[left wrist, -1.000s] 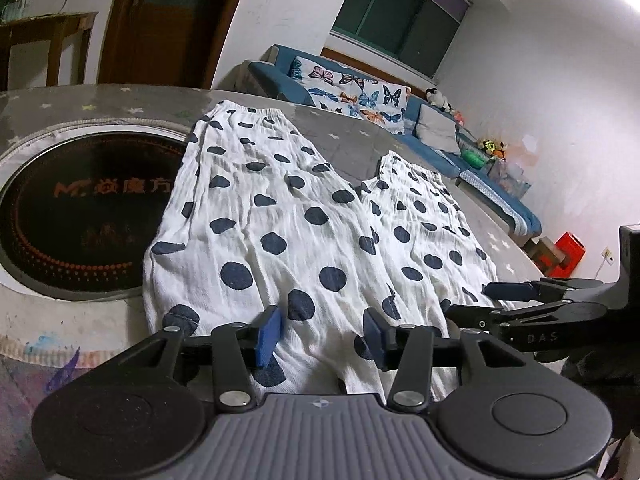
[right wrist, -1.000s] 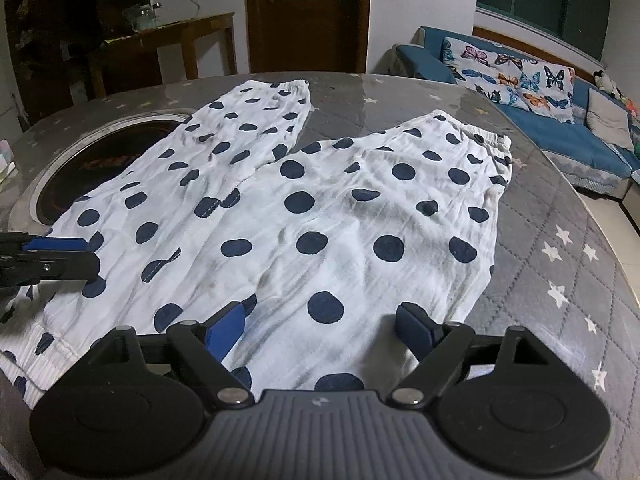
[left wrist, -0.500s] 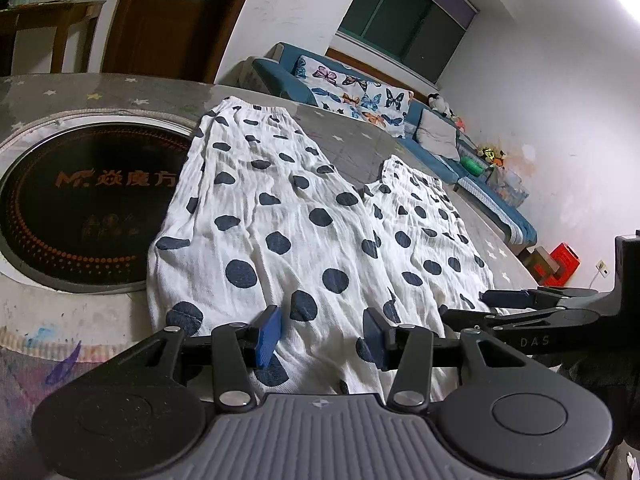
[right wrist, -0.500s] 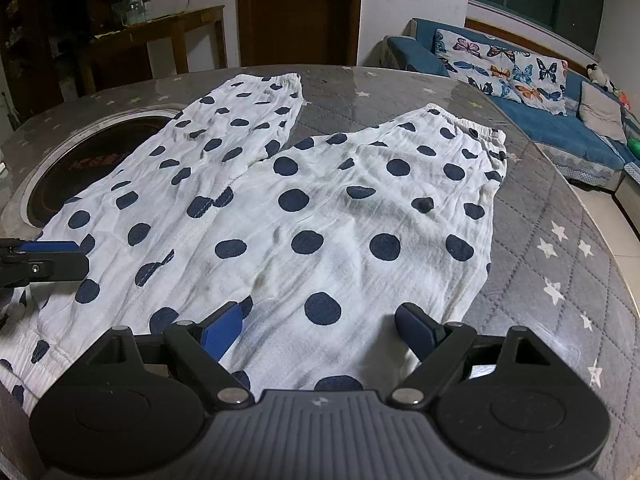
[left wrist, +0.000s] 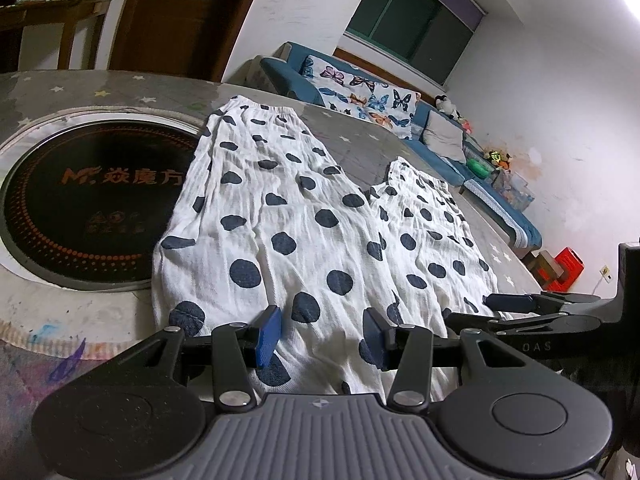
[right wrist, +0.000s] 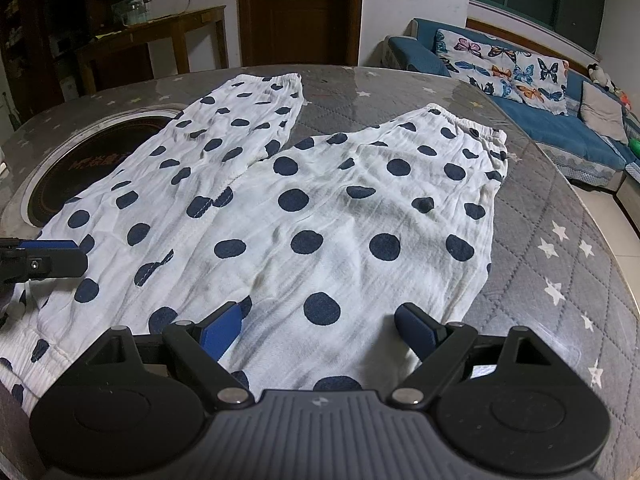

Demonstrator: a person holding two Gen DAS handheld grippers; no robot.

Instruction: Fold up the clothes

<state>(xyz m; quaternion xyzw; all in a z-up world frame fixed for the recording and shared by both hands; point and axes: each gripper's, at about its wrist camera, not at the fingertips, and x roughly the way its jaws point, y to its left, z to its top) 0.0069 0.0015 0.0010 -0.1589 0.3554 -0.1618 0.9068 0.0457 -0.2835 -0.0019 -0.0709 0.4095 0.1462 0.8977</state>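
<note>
The round black glass plate [left wrist: 80,216] set into the table, to the left of the left gripper's jaws and further ahead, carries orange print: a logo like "M" with a stroke, followed by the Chinese characters "焱魔方". Below it stand smaller orange marks, too blurred to read. On the black metal arm of the right gripper [left wrist: 536,346], just right of the left jaws, pale letters "DAS" appear, seen upside down. No other writing is legible.
</note>
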